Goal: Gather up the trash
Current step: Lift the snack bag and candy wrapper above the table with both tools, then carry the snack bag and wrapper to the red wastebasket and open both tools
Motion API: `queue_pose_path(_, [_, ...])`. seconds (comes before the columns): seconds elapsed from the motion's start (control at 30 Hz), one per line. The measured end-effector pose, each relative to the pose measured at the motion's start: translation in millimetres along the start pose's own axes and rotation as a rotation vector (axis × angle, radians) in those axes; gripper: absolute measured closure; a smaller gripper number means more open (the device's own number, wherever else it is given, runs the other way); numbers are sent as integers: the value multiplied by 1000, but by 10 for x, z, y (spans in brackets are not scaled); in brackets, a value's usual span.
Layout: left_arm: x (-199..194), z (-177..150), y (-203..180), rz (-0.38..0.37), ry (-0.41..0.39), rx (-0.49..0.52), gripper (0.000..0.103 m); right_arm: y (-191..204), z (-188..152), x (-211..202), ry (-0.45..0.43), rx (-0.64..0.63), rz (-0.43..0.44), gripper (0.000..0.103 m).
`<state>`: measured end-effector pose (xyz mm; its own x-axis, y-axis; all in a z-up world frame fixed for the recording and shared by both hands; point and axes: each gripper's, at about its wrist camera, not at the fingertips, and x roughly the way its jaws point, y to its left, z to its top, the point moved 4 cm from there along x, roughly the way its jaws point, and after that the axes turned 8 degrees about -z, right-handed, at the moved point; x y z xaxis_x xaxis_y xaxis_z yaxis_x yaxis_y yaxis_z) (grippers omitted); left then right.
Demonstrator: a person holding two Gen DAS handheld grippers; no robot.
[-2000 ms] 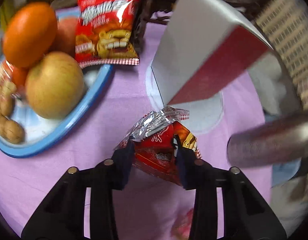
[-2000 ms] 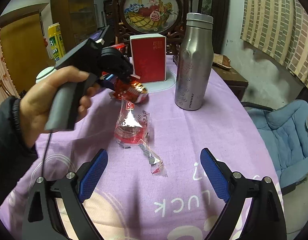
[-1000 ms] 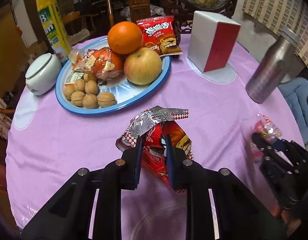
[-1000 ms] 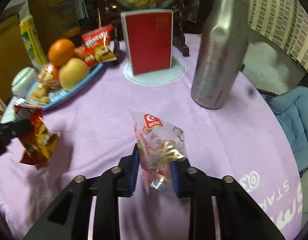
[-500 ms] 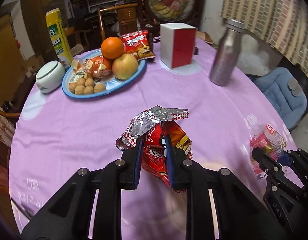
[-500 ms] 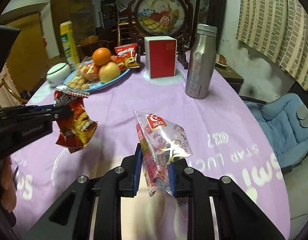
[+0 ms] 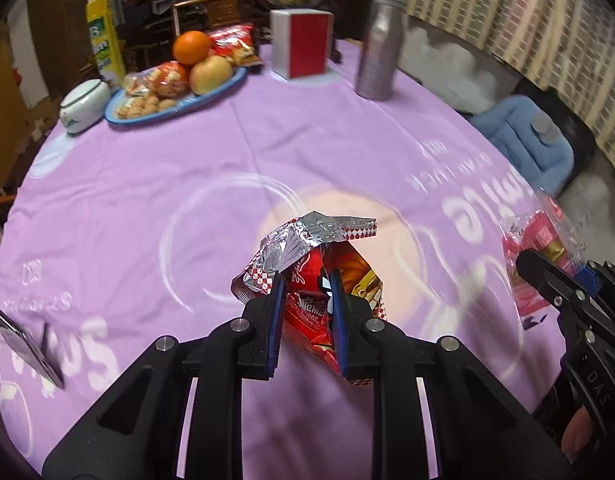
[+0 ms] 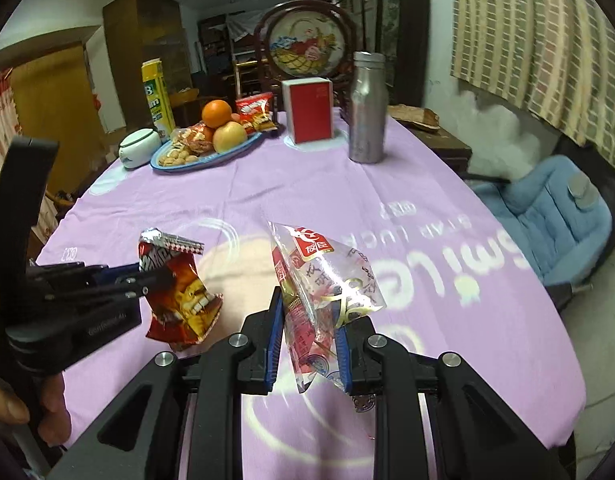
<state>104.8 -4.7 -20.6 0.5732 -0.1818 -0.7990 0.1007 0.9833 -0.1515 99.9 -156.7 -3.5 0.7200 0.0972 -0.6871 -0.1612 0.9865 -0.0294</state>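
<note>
My left gripper (image 7: 305, 304) is shut on a torn red snack wrapper (image 7: 307, 264) with a silver foil top, held above the purple tablecloth (image 7: 187, 168). In the right wrist view the same red snack wrapper (image 8: 175, 288) hangs from the left gripper (image 8: 143, 280) at the left. My right gripper (image 8: 309, 328) is shut on a clear plastic wrapper (image 8: 323, 284) with red print, lifted off the cloth. That clear plastic wrapper (image 7: 535, 248) and the right gripper (image 7: 555, 276) show at the right edge of the left wrist view.
At the far end stand a blue plate (image 8: 235, 148) of fruit and walnuts, a red-and-white box (image 8: 309, 110), a steel bottle (image 8: 367, 108), a white lidded bowl (image 8: 137, 148) and a yellow carton (image 8: 157, 96). A blue cushioned chair (image 8: 547, 208) stands beside the table on the right.
Both grippers have drawn back from the far end of the table toward its near edge, each carrying its wrapper. The plate, box and bottle now look smaller and farther away.
</note>
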Motion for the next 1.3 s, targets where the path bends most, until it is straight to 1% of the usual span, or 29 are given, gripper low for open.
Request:
queue_pose_path(0.1, [25, -149, -160, 4, -5, 34, 80, -126, -198, -61, 14, 34, -10, 80])
queue_pose_path(0.17, [45, -220, -238, -6, -6, 39, 80, -195, -290, -99, 15, 53, -15, 80])
queue_pose_path(0.3, [79, -285, -334, -7, -4, 44, 80, -337, -504, -164, 20, 85, -29, 80])
queue_pose_path(0.4, [69, -319, -388, 9, -22, 58, 80, -428, -657, -224, 17, 104, -37, 80])
queue_pose_path(0.5, [61, -367, -463, 33, -43, 72, 80, -498, -768, -276, 15, 125, -37, 80])
queue_pose_path(0.63, [82, -441, -595, 36, -47, 99, 80, -565, -891, -335, 8, 144, -47, 80])
queue_pose_path(0.77, [56, -489, -732, 49, -79, 126, 80, -674, -997, -416, -7, 172, -56, 80])
queue_pose_path(0.9, [49, -524, -877, 30, -83, 149, 80, -830, -1076, -513, -28, 208, -79, 80])
queue_pose_path(1.03, [-33, -549, -1105, -15, -117, 195, 80, -1037, -1204, -689, -66, 256, -105, 80])
queue_pose_path(1.17, [-97, -626, -1543, -82, -130, 299, 80, -1451, -1535, -869, -74, 360, -151, 80])
queue_pose_path(1.3, [-91, -738, -2068, -157, -120, 402, 80, -1910, -1963, -965, -39, 465, -228, 80])
